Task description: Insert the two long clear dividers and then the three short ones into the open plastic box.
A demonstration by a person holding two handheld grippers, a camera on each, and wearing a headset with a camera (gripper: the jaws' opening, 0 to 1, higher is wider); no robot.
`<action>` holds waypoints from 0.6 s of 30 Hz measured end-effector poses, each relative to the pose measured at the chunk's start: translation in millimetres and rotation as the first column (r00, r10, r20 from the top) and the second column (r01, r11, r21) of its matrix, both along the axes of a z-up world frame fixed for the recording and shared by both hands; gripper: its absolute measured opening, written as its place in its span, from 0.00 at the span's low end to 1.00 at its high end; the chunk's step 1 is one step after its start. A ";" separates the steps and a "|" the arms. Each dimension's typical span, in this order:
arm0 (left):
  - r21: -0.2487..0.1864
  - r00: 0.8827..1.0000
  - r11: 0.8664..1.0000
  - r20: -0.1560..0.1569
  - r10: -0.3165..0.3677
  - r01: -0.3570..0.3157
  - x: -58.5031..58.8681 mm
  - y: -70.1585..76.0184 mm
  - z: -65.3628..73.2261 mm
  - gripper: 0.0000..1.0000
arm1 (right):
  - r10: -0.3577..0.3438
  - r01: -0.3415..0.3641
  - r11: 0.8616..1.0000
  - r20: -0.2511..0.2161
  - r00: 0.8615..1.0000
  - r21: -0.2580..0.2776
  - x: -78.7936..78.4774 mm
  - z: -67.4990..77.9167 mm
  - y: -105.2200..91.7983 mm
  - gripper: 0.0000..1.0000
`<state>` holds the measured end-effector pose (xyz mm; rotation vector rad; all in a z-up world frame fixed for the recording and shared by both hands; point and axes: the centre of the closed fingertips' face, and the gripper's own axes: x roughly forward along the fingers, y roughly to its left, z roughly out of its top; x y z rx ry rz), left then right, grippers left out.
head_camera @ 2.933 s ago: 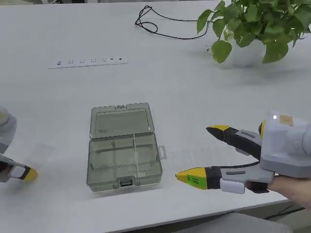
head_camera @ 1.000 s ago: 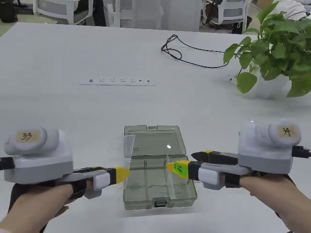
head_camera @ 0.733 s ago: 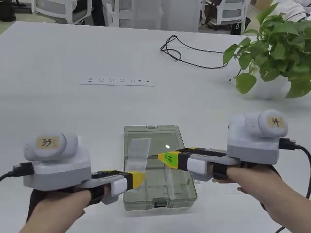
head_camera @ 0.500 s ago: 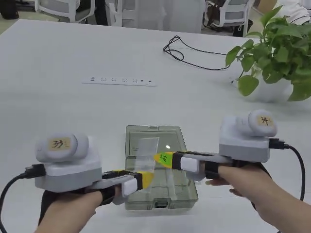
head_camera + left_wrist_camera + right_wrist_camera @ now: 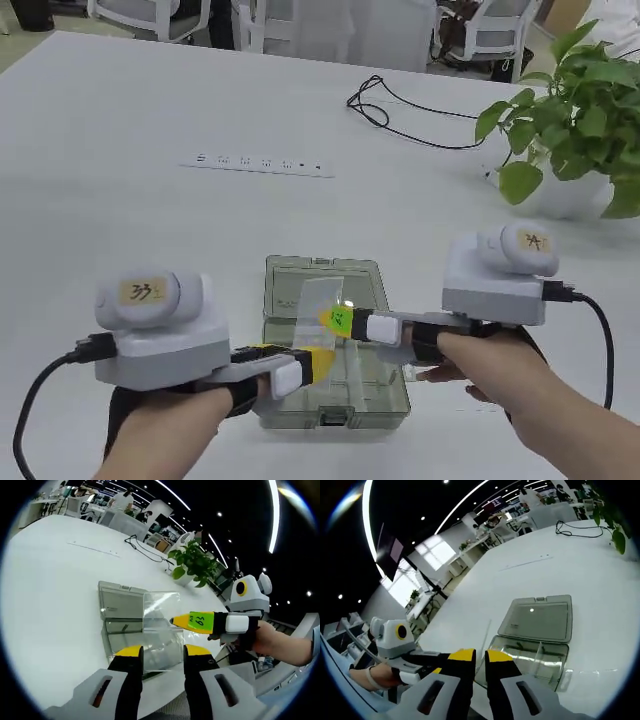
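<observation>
2 grippers meet over the box. In the left gripper view the left gripper [image 5: 163, 651] rises from the bottom edge with its yellow-tipped jaws apart by the width of 1 clear divider [image 5: 161, 607]. The jaws clamp that sheet across its width, 1 jaw against each side edge, and its flat face is turned to the camera. In the right gripper view the right gripper [image 5: 481, 654] has its jaws drawn close, with a narrow dark gap between them. The divider shows edge-on there as a thin line rising from that gap. Whether these jaws actually pinch it I cannot tell. In the head view the right gripper's green-labelled tip lies over the sheet's right side at the centre of the frame.

The divider is a thin, colourless, see-through rectangle. It is held upright above the box, just over the join of lid and base.

The 1 box [image 5: 285, 283] sits at lower centre of the head view. It is smoky grey-green translucent plastic, with its lid laid open flat on the upper side and the base nearest the bottom edge. Clear walls already stand in the base, but I cannot count them.

2 hands hold the grippers, the left hand [image 5: 165, 440] at lower left and the right hand [image 5: 490, 372] at lower right.

On the white table [image 5: 120, 110] there are also 1 white power strip [image 5: 262, 163] at upper left of centre, 1 black cable [image 5: 362, 108] at top centre and 1 leafy potted plant [image 5: 570, 90] at upper right.
</observation>
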<state>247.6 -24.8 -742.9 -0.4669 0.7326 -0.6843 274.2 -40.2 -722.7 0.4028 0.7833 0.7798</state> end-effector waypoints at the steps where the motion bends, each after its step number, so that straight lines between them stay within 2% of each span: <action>1: -0.002 1.000 1.000 -0.002 0.001 -0.001 -0.6 -0.3 -0.4 0.30 | 0.003 -0.003 1.000 -0.003 1.000 -0.004 -0.5 -0.4 0.1 0.07; 5: -0.001 1.000 1.000 -0.004 0.005 -0.005 -2.0 -0.6 -2.4 0.30 | 0.010 -0.010 1.000 -0.008 1.000 -0.017 -1.5 -1.6 1.3 0.04; 8: 0.003 1.000 1.000 -0.005 0.006 -0.006 -3.1 -1.7 -4.1 0.30 | 0.015 -0.016 1.000 -0.038 0.999 -0.018 -3.4 -1.2 4.6 0.03; 13: -0.002 1.000 1.000 -0.004 0.011 -0.011 -2.2 -1.8 -5.4 0.30 | 0.026 -0.030 0.998 -0.055 0.998 -0.061 -3.1 -2.1 6.1 0.02; 18: 0.001 1.000 1.000 0.026 -0.001 0.001 -0.8 -3.0 -4.2 0.30 | 0.024 -0.030 0.997 -0.081 0.996 -0.072 -2.3 -3.0 5.2 0.02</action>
